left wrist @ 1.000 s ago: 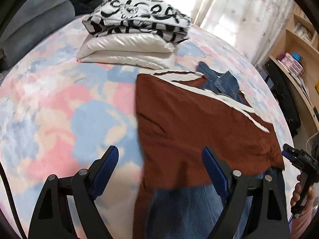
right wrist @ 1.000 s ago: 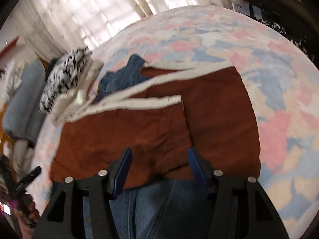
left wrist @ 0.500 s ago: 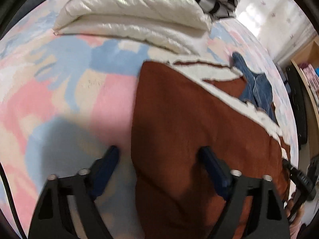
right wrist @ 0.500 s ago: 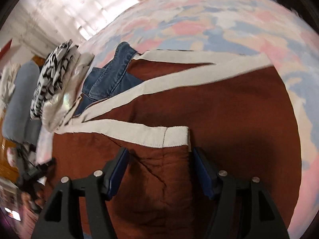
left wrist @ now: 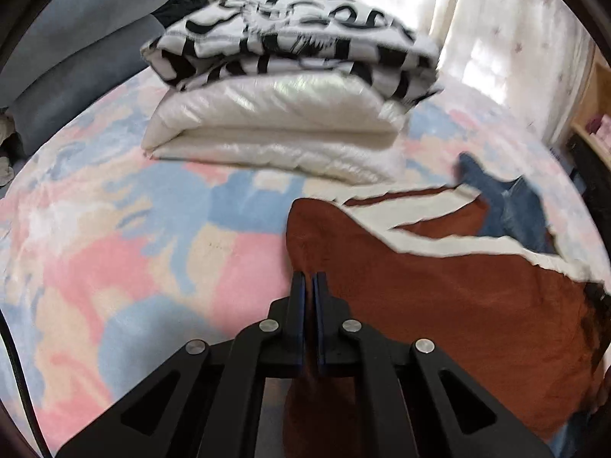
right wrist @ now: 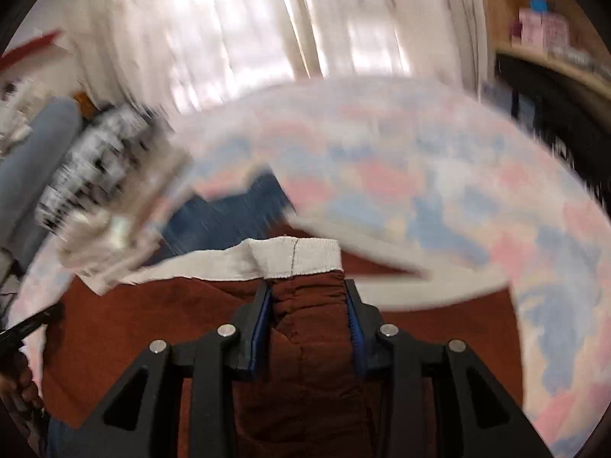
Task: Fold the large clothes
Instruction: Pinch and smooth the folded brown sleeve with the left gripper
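the left gripper (left wrist: pixel 309 280) has its fingers pressed together on the left edge of the brown garment (left wrist: pixel 439 305), with a thin fold of the cloth caught between the blue pads. the right gripper (right wrist: pixel 307 294) has its fingers clamped on a thick bunch of the same brown garment (right wrist: pixel 309 328), just below its cream waistband (right wrist: pixel 294 263), which stands up in front of the fingertips. the garment lies spread on the bed (left wrist: pixel 114 267), whose cover is patterned in pink, blue and cream. cream bands (left wrist: pixel 450 244) run across the far side of the garment, and a piece of blue denim (left wrist: pixel 508 206) shows from under it. beyond, near the curtains (left wrist: pixel 477 19), a folded black-and-white garment (left wrist: pixel 290 38) sits on top of a folded white quilt (left wrist: pixel 275 126). the right wrist view is blurred.
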Tool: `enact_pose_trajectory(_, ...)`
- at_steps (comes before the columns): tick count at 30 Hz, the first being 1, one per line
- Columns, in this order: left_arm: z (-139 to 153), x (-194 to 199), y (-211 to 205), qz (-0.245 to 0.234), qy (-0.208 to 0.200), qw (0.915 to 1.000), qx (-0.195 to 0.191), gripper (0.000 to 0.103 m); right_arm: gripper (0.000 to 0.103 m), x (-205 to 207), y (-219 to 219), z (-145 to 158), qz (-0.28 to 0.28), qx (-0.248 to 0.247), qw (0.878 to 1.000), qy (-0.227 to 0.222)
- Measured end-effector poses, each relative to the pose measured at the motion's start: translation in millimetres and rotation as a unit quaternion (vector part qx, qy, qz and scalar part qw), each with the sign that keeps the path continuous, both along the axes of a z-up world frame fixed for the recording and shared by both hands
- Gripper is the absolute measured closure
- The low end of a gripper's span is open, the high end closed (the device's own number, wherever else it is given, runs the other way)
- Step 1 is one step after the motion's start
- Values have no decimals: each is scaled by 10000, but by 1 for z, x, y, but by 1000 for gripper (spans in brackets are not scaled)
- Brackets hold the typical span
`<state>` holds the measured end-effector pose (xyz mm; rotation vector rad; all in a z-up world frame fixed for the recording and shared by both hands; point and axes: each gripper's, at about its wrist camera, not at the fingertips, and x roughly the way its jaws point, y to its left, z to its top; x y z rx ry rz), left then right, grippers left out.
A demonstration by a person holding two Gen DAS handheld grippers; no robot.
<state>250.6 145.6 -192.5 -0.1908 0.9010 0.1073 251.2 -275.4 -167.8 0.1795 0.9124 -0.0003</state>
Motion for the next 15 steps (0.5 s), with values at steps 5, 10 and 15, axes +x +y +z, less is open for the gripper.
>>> enact_pose_trajectory(5,-3,0,9,-3,160,9998,-78,97,54,-7,-23,-10,-285,783,9963,199)
enact_pose_trajectory(10,29,-11,0,-132,175,9993,295,73,47,-42,-23,19,-212,780,9965,-214)
enact_pose_trajectory(15,65,-37,-29,-521,-88,9986,8,67,47,-75,5,37,223,783,9960,-374)
